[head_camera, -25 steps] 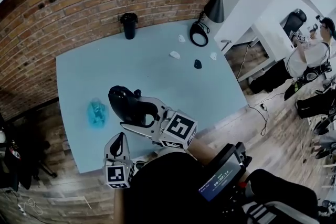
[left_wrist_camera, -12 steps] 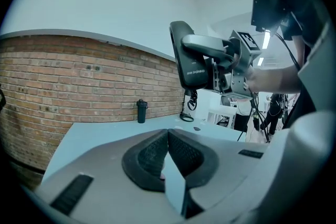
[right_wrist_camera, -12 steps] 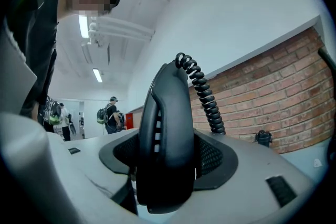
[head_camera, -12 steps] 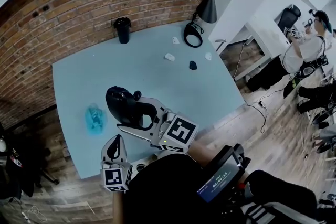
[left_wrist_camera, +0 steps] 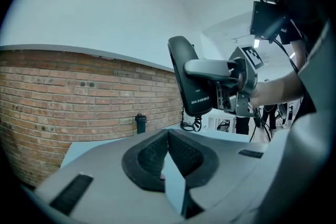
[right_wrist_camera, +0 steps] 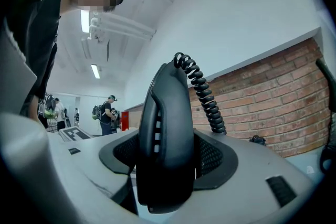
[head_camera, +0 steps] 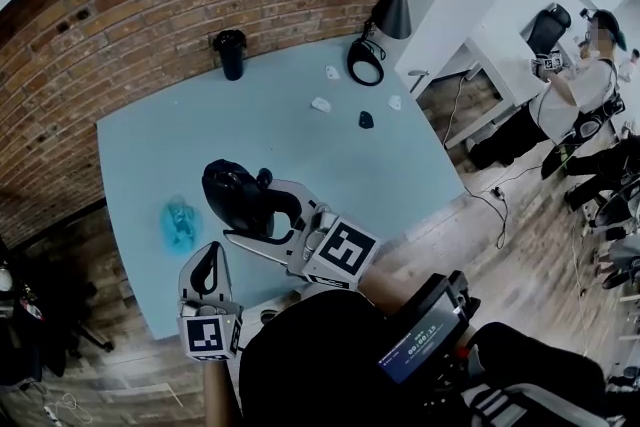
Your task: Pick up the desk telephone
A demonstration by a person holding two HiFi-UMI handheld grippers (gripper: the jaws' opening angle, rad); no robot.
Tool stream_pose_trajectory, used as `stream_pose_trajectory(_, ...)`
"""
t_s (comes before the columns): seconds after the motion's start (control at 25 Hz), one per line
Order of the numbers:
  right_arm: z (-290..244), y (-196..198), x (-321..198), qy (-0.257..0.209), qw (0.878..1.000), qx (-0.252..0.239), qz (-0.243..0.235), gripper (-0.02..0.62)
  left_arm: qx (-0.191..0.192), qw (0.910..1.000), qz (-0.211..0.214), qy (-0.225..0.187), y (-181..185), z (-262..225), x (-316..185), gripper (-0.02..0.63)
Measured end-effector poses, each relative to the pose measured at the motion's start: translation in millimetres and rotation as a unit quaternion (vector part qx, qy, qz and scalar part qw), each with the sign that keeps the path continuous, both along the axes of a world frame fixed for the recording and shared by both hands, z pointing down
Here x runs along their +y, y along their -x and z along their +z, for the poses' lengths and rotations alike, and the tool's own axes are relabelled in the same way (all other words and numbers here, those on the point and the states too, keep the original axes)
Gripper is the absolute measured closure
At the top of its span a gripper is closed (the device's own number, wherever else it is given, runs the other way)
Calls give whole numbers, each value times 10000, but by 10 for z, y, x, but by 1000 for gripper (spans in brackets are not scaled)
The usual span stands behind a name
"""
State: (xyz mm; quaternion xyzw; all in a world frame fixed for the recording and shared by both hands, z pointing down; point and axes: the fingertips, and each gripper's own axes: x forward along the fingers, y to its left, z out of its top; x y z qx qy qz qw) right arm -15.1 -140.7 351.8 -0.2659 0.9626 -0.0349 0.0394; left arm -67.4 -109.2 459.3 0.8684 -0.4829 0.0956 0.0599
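The black desk telephone (head_camera: 238,198) hangs above the pale blue table (head_camera: 300,150), near its front edge. My right gripper (head_camera: 255,213) is shut on it, one finger over it and one under. In the right gripper view the telephone (right_wrist_camera: 165,149) fills the space between the jaws, and its coiled cord (right_wrist_camera: 203,96) rises behind it. My left gripper (head_camera: 208,260) sits lower left, off the table's front edge, shut on nothing. From the left gripper view its pads (left_wrist_camera: 181,157) meet, and the telephone (left_wrist_camera: 190,84) shows ahead, up in the air in the right gripper (left_wrist_camera: 237,81).
On the table lie a cyan object (head_camera: 180,223) at the left, a black cup (head_camera: 230,53) at the back, a black lamp (head_camera: 392,7) with a ring-shaped base (head_camera: 365,63), and small white and black bits (head_camera: 321,104). A brick wall (head_camera: 150,5) runs behind. A person (head_camera: 575,90) stands far right.
The left gripper has drifted a little to the left and down. The right gripper still holds the telephone at about the same place above the table.
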Motion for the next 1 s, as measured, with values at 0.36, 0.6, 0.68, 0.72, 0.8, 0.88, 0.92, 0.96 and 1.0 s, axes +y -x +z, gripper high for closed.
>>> stream_pose_trajectory(0.36,-21,-1,-31,-60,9999,66,129,310,-165,9986,-3,-497,152,-375,-135,592)
stream_pose_trajectory(0.6,-67,24,-41,-69,9999,11,138,310,-316,9948,234,-942,113,-661,-189,592)
stream_pose_trajectory(0.68,-79,30,-44,-58,9999,-14,124,310,-366,9944,268,-957,101,-670,-211,592)
stream_pose_trajectory(0.72,-85,33,-43,-71,9999,-8,124,310,-376,9943,269,-956,102,-679,-221,592)
stream_pose_trajectory(0.8,-99,36,-40,-108,9998,5,142,310,-376,9942,266,-968,112,-715,-239,592)
stream_pose_trajectory(0.88,-115,35,-40,-126,9998,-10,180,310,-370,9936,274,-1029,127,-781,-256,592)
stream_pose_trajectory(0.92,-120,31,-41,-127,9997,-19,204,310,-366,9931,288,-1073,129,-820,-263,592)
stream_pose_trajectory(0.96,-122,25,-40,-124,9997,-23,228,308,-362,9925,310,-1122,125,-862,-268,592)
stream_pose_trajectory(1.0,-124,18,-37,-110,9996,-22,256,308,-361,9919,338,-1171,116,-902,-269,592)
